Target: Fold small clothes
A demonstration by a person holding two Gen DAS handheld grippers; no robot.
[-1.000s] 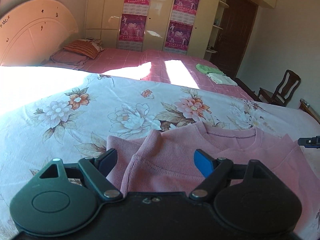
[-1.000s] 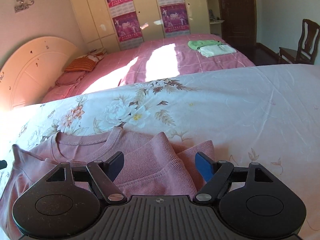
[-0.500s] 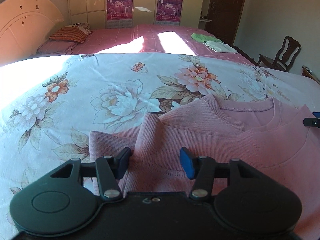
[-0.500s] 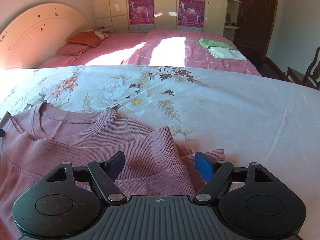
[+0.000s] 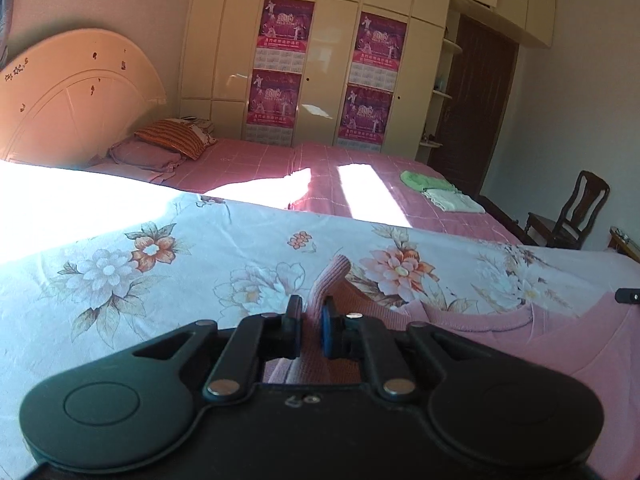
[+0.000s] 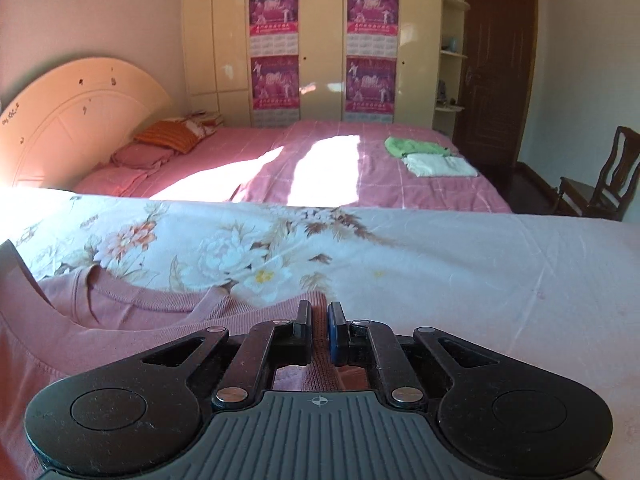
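On the near bed: a pink sweater (image 5: 500, 344) is lying flat across a floral sheet (image 5: 168, 256), its neckline facing the far side of the bed.
Left gripper (image 5: 311, 330): its fingers are sitting nearly together, pinching a raised fold of the sweater's ribbed sleeve, which is standing up between the pads and poking out past the tips.
Right gripper (image 6: 319, 332): its fingers are likewise standing narrow, clamping a ridge of the sweater's ribbed edge on the garment's other side.
Sweater in the right wrist view: the pink sweater (image 6: 120, 320) is spreading out to the left of the jaws, the collar curving just beyond them.
Far bed: a pink checked cover (image 6: 320, 168) is catching strips of sunlight, with a green cloth (image 6: 412, 146) and a white folded cloth (image 6: 438, 165) resting side by side near its right edge.
Background: a cream wardrobe (image 5: 328, 60) is carrying magenta posters, and a wooden chair (image 5: 568, 216) is standing by the wall.
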